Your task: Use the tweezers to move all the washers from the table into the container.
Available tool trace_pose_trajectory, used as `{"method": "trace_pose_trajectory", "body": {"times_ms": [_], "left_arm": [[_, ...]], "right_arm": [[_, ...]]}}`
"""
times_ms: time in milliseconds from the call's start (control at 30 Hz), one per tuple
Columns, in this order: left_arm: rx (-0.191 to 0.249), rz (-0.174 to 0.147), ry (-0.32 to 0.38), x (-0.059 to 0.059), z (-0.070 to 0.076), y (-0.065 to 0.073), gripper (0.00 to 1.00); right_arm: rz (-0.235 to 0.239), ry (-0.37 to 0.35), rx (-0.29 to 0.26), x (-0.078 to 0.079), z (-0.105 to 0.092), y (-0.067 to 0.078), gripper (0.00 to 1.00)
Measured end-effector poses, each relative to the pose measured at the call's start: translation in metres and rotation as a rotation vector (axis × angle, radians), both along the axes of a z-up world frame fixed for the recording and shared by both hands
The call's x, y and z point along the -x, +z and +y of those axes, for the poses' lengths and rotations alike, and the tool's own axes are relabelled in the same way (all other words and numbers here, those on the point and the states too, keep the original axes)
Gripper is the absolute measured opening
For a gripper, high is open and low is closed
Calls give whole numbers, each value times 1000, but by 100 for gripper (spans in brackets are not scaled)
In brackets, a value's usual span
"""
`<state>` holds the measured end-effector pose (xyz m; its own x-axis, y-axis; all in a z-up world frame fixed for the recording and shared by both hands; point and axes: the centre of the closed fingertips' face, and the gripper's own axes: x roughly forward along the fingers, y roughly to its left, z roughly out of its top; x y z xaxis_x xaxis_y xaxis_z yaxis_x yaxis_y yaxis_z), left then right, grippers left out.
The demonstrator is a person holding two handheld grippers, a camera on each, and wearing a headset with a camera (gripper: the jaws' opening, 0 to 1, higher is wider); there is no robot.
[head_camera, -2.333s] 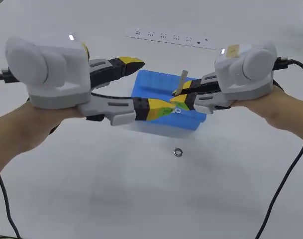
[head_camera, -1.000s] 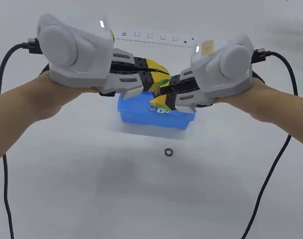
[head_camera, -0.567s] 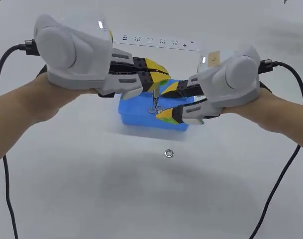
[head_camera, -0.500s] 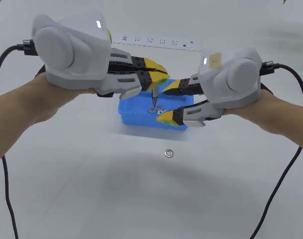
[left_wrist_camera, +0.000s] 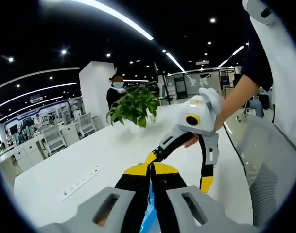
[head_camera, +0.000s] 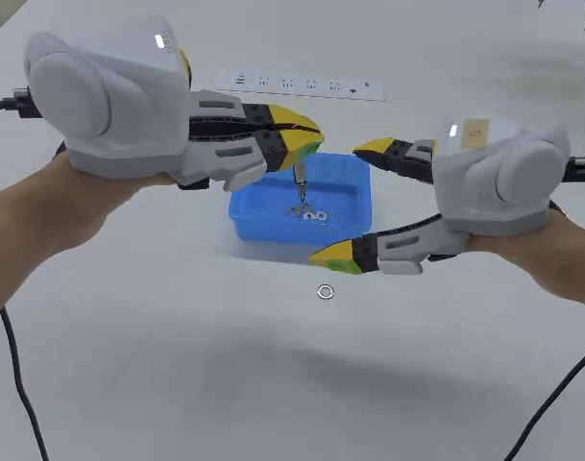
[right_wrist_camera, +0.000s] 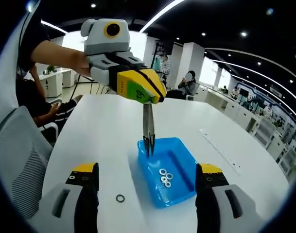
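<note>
My left gripper (head_camera: 309, 139) is shut on the top of the metal tweezers (head_camera: 299, 187), which hang point down over the blue container (head_camera: 263, 213). Several washers (head_camera: 309, 214) lie inside it. One washer (head_camera: 325, 292) lies on the white table in front of the container. My right gripper (head_camera: 354, 204) stands open to the right of the container, nothing between its jaws. In the right gripper view, the left gripper (right_wrist_camera: 138, 85) holds the tweezers (right_wrist_camera: 148, 127) above the container (right_wrist_camera: 179, 160), with the loose washer (right_wrist_camera: 120, 198) near the open right gripper (right_wrist_camera: 148, 174).
A white power strip (head_camera: 292, 84) lies on the table behind the container. Cables trail from both grippers over the table's near edges. A potted plant (left_wrist_camera: 133, 108) stands at the far end of the table, with people and chairs beyond.
The tweezers passed from the right gripper to the left one as the two met over the container. The right gripper then opened and drew back to the right.
</note>
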<state>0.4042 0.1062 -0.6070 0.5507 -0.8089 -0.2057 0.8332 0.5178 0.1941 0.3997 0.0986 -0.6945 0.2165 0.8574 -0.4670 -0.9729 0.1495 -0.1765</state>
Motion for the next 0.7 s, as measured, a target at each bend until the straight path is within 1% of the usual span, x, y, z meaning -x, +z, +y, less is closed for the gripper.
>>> {"method": "trace_pose_trajectory", "body": {"times_ms": [100, 167, 233, 333, 400, 433, 467, 500, 533, 600, 700], "left_arm": [[-8, -3, -12, 7, -4, -3, 4], [-2, -1, -18, 12, -7, -6, 4], [-2, 4, -20, 17, -10, -10, 4], [9, 9, -24, 23, -14, -16, 4], [12, 14, -27, 26, -16, -19, 4], [19, 14, -25, 27, -18, -20, 4], [28, 14, -27, 29, -20, -20, 4], [44, 26, -34, 31, -22, -21, 4], [47, 30, -35, 33, -24, -23, 4], [37, 45, -44, 36, -28, -32, 4], [27, 66, -52, 40, -33, -44, 4]], "right_arm": [[10, -16, 14, 8, -12, -8, 83], [12, -28, 12, 12, -19, -11, 88], [31, -40, 15, 17, -27, -16, 91], [42, -46, 23, 23, -37, -21, 92], [55, -55, 32, 27, -44, -25, 96], [57, -58, 33, 29, -47, -26, 100], [64, -59, 37, 32, -50, -27, 100], [73, -59, 39, 35, -52, -28, 100], [83, -53, 38, 40, -55, -29, 100], [82, -49, 39, 45, -59, -30, 100], [112, -50, 50, 56, -67, -37, 100]]}}
